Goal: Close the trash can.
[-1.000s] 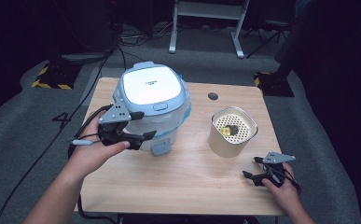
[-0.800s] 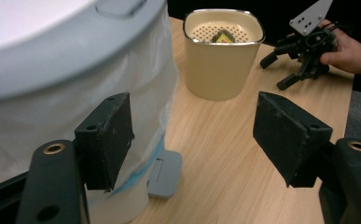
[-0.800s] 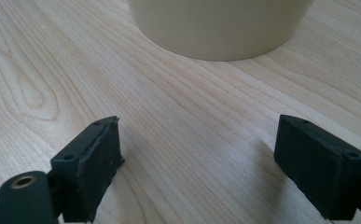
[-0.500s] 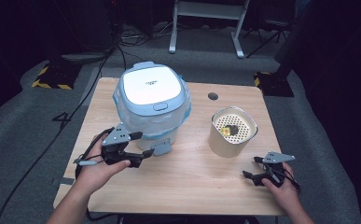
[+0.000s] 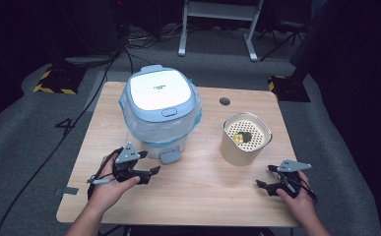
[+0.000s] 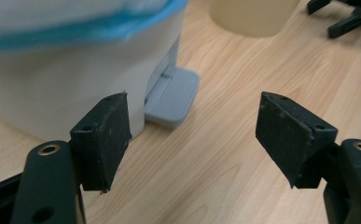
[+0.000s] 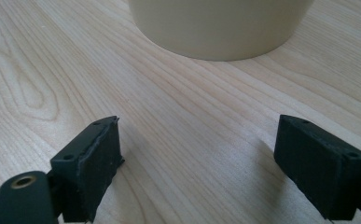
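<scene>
- The left gripper [image 5: 145, 173] rests low at the lower left of the high view, jaws spread wide and holding nothing; it seems parked there, aimed at the base of the bin.
- The pedal bin [image 5: 159, 114], white with a blue-rimmed lid and a liner bag tucked under that rim, stands at the upper left of the counter [image 5: 198, 196]. Its lid is closed.
- The grey foot pedal [image 5: 170, 156] juts from the bin's base toward the person. In the left gripper view the pedal [image 6: 171, 96] lies just beyond the left jaw, near but not touching, so a press on it looks like the likeliest use of this hand.
- The right gripper [image 5: 271, 179] sits at the lower right, also released and empty, its jaws wide apart over bare wood.
- A cream perforated container [image 5: 245, 139] stands just above that gripper in the frame, apart from it; something small and yellow lies inside. In the right gripper view its rounded wall [image 7: 220, 28] fills the top edge, ahead of the jaws.
</scene>
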The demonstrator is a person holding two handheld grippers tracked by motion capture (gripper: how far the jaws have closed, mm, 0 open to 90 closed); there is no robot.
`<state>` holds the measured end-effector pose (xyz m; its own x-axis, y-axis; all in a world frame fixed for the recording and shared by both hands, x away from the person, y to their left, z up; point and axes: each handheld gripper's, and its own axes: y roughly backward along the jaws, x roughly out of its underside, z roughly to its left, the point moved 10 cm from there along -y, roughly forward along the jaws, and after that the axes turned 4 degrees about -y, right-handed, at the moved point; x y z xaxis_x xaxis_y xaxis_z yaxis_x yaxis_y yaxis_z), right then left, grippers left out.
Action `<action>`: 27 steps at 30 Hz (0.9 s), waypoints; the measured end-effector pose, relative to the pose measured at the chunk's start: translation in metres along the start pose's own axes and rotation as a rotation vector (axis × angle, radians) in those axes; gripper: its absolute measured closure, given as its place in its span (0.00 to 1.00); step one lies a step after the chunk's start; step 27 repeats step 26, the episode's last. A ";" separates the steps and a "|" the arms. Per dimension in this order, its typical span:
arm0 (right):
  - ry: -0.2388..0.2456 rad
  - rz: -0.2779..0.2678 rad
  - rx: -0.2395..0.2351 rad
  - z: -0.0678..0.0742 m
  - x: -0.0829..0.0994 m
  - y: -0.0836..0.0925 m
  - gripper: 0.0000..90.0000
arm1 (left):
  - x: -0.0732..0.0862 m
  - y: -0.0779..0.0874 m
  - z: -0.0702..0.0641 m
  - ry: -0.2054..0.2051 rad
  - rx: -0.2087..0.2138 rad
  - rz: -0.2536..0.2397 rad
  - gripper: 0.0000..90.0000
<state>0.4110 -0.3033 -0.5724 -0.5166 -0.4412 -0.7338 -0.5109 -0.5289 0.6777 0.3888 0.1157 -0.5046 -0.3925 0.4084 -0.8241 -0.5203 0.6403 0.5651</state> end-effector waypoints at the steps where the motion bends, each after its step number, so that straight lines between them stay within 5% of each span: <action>1: 0.000 -0.001 -0.001 0.000 0.000 0.000 0.16 | 0.004 -0.002 0.001 0.002 -0.003 0.008 0.29; 6: -0.001 -0.001 -0.001 0.000 0.000 0.000 0.16 | 0.024 -0.017 0.004 0.025 -0.023 0.027 0.29; 17: -0.001 -0.001 -0.001 0.000 0.000 0.000 0.16 | 0.062 -0.031 0.013 0.048 -0.073 0.172 0.26; 27: 0.000 -0.001 -0.001 0.000 0.000 0.000 0.16 | 0.064 -0.032 0.017 0.016 -0.116 0.202 0.20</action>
